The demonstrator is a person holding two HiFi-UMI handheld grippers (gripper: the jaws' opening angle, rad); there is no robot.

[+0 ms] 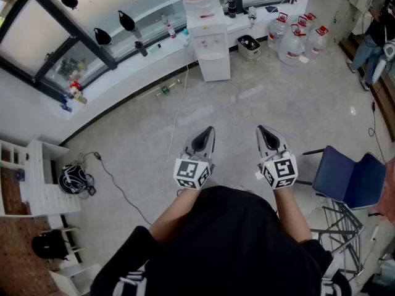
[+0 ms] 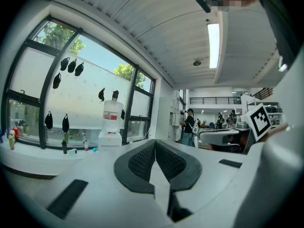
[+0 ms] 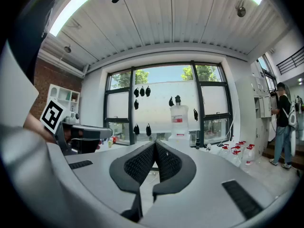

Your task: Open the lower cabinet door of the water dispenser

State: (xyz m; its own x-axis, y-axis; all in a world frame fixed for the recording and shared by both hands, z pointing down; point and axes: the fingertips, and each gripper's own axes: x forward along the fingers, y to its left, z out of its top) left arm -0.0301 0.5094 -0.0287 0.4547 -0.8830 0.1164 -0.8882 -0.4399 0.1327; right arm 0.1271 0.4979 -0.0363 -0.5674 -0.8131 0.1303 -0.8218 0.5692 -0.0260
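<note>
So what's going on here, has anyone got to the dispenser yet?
Not yet. A person stands mid-floor holding the left gripper and right gripper out in front, side by side, both shut and empty. The water dispenser, with a bottle on top, stands across the floor by the window, apart from both grippers. Its lower cabinet door looks closed from here.

Pale grey glossy floor [image 1: 259, 110]. At the far wall stands the water dispenser [image 1: 208, 42], a basket [image 1: 249, 46] just beside it, then clustered water jugs [image 1: 296, 39]. At right a blue chair [image 1: 349, 177]; mid-floor a trailing white cable [image 1: 176, 122]; at left a white shelf unit [image 1: 37, 177].
</note>
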